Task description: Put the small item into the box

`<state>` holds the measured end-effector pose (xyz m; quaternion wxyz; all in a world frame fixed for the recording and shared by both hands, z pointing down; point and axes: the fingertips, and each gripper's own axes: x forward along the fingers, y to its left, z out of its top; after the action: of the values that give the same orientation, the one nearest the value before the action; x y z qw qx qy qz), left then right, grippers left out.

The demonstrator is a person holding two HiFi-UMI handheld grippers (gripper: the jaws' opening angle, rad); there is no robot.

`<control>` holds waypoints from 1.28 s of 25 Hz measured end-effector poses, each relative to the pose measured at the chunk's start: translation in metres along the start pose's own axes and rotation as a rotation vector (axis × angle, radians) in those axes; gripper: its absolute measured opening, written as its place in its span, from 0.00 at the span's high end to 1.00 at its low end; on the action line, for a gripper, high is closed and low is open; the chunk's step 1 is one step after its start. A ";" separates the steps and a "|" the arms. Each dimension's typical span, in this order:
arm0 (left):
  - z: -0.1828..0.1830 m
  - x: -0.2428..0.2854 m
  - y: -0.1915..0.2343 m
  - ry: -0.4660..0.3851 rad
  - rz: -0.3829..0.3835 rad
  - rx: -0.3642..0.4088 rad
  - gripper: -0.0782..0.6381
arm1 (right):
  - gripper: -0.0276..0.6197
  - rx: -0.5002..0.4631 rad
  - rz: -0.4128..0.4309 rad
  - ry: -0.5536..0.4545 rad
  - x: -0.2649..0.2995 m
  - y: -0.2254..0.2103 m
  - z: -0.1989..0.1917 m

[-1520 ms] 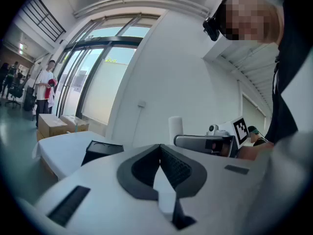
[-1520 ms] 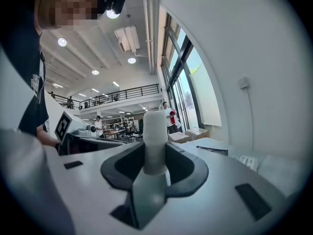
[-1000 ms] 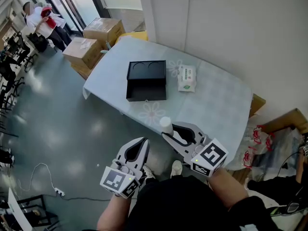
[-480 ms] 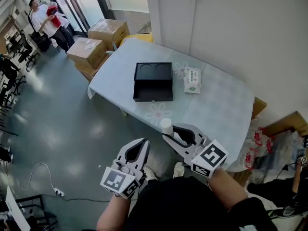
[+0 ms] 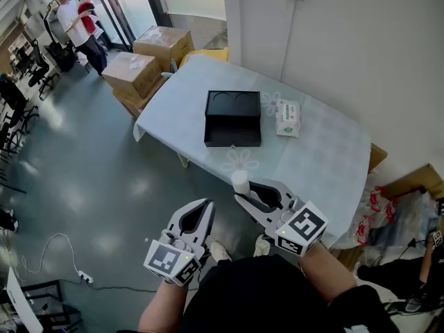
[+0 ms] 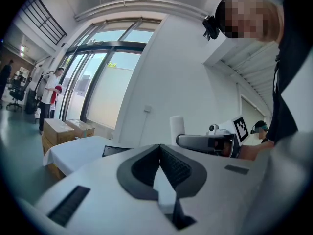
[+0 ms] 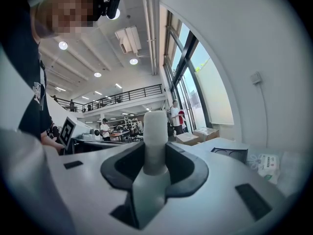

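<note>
Tongs at lower centre of the head view: the right tongs [image 5: 244,190] grip a small white cylinder [image 5: 240,180] upright between their pads, while the left tongs [image 5: 207,208] are pressed together with nothing between them. Above them, mid-frame, an open black box [image 5: 232,127] sits on the pale table [image 5: 326,158], just beside a white packet [image 5: 286,118] whose green print is too small to read. Cardboard cartons [image 5: 163,45] stand at upper left.
</note>
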<state>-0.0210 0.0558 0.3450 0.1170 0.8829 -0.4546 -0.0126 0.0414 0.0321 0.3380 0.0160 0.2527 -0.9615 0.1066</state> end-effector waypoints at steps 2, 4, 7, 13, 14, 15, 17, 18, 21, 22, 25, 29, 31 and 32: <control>0.002 -0.005 0.007 -0.002 -0.001 -0.001 0.88 | 0.75 -0.001 -0.001 0.000 0.008 0.005 0.001; 0.003 -0.010 0.014 -0.004 -0.003 -0.002 0.88 | 0.75 -0.002 -0.004 -0.001 0.015 0.008 0.002; 0.004 -0.017 0.024 -0.004 -0.008 -0.002 0.88 | 0.75 -0.001 -0.010 -0.001 0.025 0.014 0.000; 0.005 -0.029 0.045 0.007 -0.024 0.000 0.88 | 0.75 0.002 -0.019 -0.004 0.049 0.023 -0.002; 0.006 -0.031 0.048 0.008 -0.028 0.001 0.88 | 0.75 0.004 -0.024 -0.003 0.053 0.025 -0.003; 0.006 -0.034 0.052 0.010 -0.033 0.002 0.88 | 0.75 0.005 -0.029 -0.002 0.057 0.027 -0.002; 0.007 -0.040 0.060 0.015 -0.042 0.005 0.88 | 0.75 0.007 -0.038 -0.004 0.067 0.033 -0.002; 0.008 -0.043 0.065 0.017 -0.046 0.007 0.88 | 0.75 0.008 -0.041 -0.006 0.071 0.035 -0.002; 0.008 -0.050 0.076 0.023 -0.060 0.011 0.88 | 0.75 0.010 -0.053 -0.010 0.083 0.040 -0.004; 0.008 -0.052 0.079 0.025 -0.065 0.012 0.88 | 0.75 0.011 -0.057 -0.009 0.086 0.042 -0.005; 0.007 -0.059 0.087 0.027 -0.078 0.017 0.88 | 0.75 0.010 -0.069 -0.006 0.095 0.049 -0.008; 0.008 -0.066 0.096 0.022 -0.082 0.012 0.88 | 0.75 0.009 -0.073 0.001 0.104 0.056 -0.011; 0.007 -0.068 0.097 0.020 -0.084 0.010 0.88 | 0.75 0.009 -0.072 0.007 0.106 0.057 -0.012; 0.007 -0.068 0.098 0.020 -0.085 0.010 0.88 | 0.75 0.008 -0.072 0.007 0.108 0.057 -0.012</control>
<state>-0.1399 0.0542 0.3539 0.1163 0.9020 -0.4157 -0.0063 -0.0809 0.0310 0.3476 0.0222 0.2866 -0.9513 0.1109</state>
